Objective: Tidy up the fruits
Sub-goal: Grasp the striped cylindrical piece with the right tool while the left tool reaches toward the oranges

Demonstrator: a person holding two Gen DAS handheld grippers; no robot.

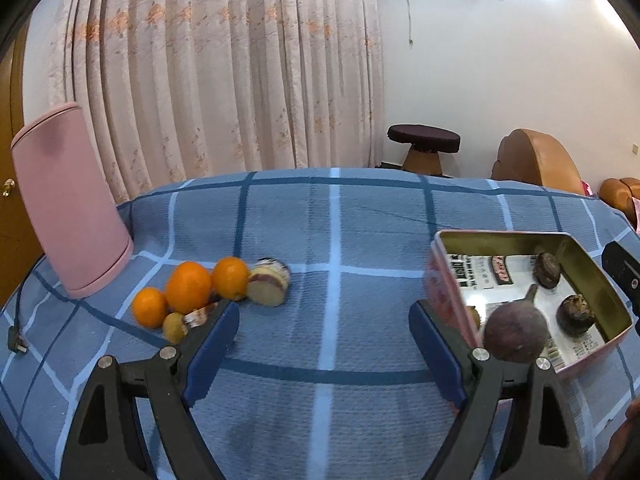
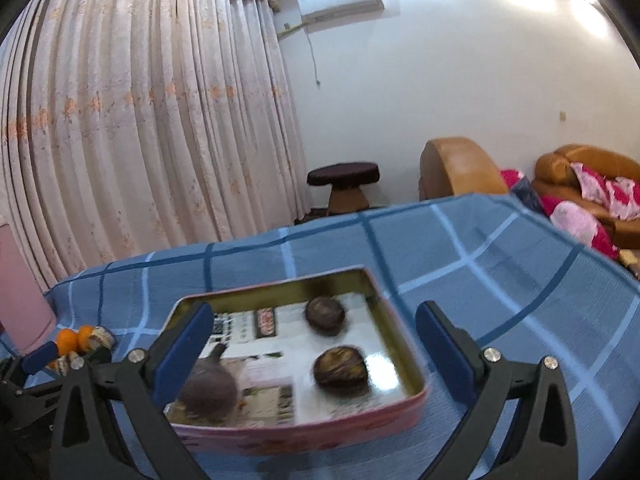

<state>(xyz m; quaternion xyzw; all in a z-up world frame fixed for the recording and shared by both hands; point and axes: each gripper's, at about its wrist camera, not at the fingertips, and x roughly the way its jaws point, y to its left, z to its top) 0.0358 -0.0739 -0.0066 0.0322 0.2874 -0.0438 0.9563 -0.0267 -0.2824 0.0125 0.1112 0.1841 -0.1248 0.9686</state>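
A pink tin tray [image 1: 444,280] sits on the blue checked tablecloth at the right. It holds a round purple fruit with a stem [image 1: 516,334] and two dark brown fruits [image 1: 576,314]. Three oranges [image 1: 188,286], a small yellow-green fruit [image 1: 175,326] and a cut pale fruit [image 1: 269,286] lie at the left. My left gripper [image 1: 324,336] is open and empty between the oranges and the tray. My right gripper [image 2: 312,344] is open and empty above the tray [image 2: 304,420], with the purple fruit [image 2: 210,390] by its left finger.
A pink cylinder-shaped appliance [image 1: 68,200] stands at the table's back left, with its cord and plug [image 1: 16,340] at the left edge. Curtains, a dark stool [image 1: 424,140] and brown sofas [image 2: 580,176] stand beyond the table.
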